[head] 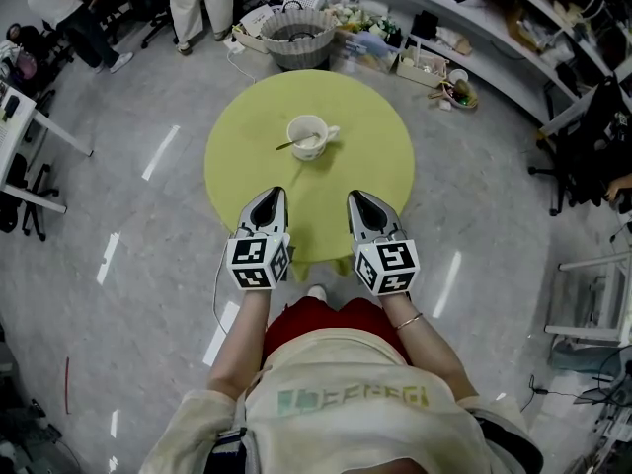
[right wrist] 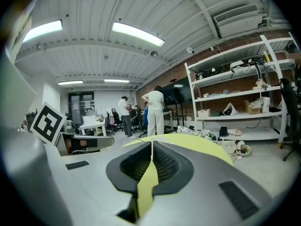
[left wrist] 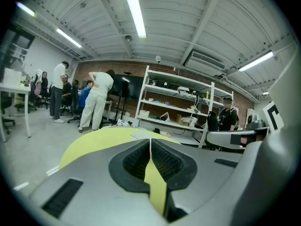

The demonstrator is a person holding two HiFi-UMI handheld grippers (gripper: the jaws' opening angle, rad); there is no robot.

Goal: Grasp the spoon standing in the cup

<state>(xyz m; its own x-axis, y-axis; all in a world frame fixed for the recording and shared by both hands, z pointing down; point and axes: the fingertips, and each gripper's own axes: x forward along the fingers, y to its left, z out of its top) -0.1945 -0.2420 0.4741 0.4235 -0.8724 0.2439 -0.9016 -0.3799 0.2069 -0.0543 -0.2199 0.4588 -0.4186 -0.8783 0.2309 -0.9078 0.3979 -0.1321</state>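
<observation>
Head view looks steeply down on a round yellow-green bench point(head: 380, 156) standing on a grey floor point(head: 148, 117). A white cup point(head: 308, 136) sits near the middle of the bench, its handle turned to the right. The spoon point(head: 287, 146) leans inside the cup, with the bowl end down in it and the handle slanting out over the left rim.

The left claw point(head: 275, 196) and the right claw point(head: 354, 197) lie side by side over the near edge of the bench. Both point toward the cup and are well apart from it and from each other. Each carries its marker cube point(head: 259, 262) at the back, where the person's hands hold them.

In the left gripper view the left claw point(left wrist: 150, 143) has its dark ribbed pads drawn together at the tips. Nothing is caught in them; only a wedge of yellow bench top shows through the slit lower down. The right gripper view shows the same for the right claw point(right wrist: 152, 145): tips meeting, nothing held, a yellow strip of the bench below.

Beyond the far edge of the bench a round basket point(head: 298, 36) stands on the floor. White shelves point(left wrist: 181, 105) line a brick wall, and several people point(left wrist: 97, 100) stand in the background.
</observation>
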